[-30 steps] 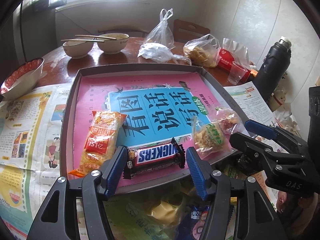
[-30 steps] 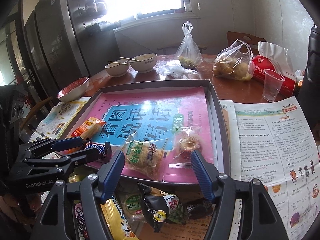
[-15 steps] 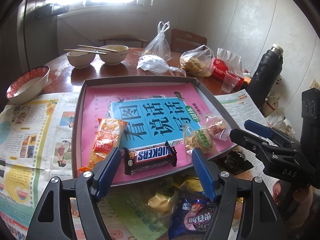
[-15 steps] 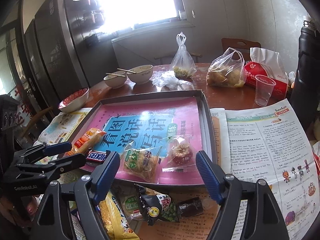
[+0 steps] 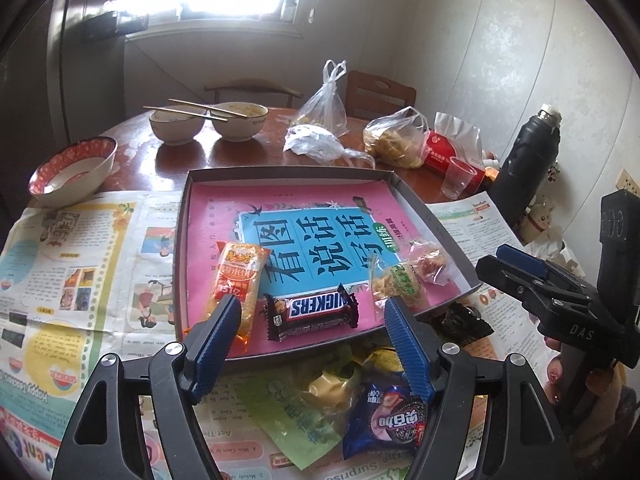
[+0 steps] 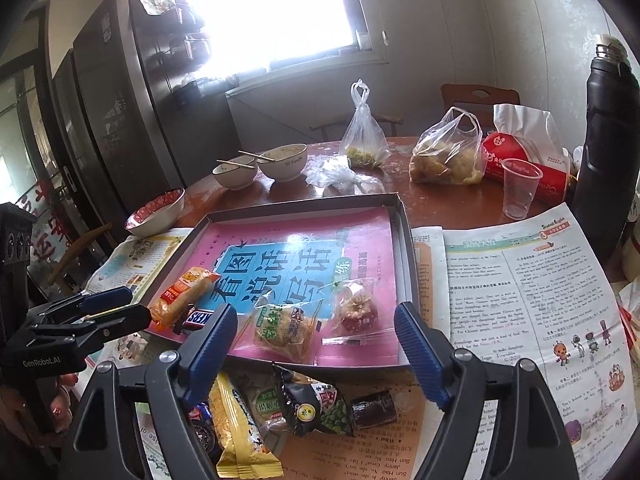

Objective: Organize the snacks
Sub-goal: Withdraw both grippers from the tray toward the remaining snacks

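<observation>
Black gripper (image 5: 310, 312), ribbed blue pads (image 5: 408, 344), silver screws.

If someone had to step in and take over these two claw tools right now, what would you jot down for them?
Left gripper: jaws have just been opening, nothing between the pads; it hangs over the Snickers bar.
Right gripper: jaws likewise just opened, holding nothing, above the green-label pastry.
Done: four snacks lie along the near side of the tray: orange packet, Snickers bar, green-label pastry, red candy bag.
Left: a loose pile on the newspaper in front of the tray, including a blue cookie pack and green pea bag.
</observation>
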### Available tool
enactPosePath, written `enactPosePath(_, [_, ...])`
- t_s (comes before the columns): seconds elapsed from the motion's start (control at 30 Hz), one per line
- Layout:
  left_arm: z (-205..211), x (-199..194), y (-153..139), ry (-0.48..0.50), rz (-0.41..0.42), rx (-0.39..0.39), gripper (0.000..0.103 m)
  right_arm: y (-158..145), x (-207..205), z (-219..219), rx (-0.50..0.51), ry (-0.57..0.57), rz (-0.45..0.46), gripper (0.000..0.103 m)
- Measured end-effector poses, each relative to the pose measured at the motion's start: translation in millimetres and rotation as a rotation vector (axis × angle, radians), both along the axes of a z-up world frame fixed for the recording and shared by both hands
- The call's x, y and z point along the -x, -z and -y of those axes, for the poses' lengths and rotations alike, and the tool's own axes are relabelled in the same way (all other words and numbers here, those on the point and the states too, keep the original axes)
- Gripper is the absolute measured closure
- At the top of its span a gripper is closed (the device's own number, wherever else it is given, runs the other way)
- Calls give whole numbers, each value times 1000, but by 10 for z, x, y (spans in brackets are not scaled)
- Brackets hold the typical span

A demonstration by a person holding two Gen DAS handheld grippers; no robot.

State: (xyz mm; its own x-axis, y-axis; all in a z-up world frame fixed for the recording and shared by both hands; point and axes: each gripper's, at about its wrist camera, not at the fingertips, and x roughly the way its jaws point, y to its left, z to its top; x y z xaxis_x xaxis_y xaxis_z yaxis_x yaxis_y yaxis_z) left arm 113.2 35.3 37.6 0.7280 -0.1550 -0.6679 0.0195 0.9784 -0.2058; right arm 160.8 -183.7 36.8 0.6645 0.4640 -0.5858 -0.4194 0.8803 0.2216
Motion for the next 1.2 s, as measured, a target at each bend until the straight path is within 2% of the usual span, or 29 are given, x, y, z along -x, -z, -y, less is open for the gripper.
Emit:
enactPosePath(0.53, [-66, 198, -109, -10, 14, 7, 27, -151, 200, -6, 9, -25, 43, 22])
enactPosePath(1.2, [183, 380, -65, 51, -17, -44, 27, -250, 397, 1, 21, -42, 71, 22])
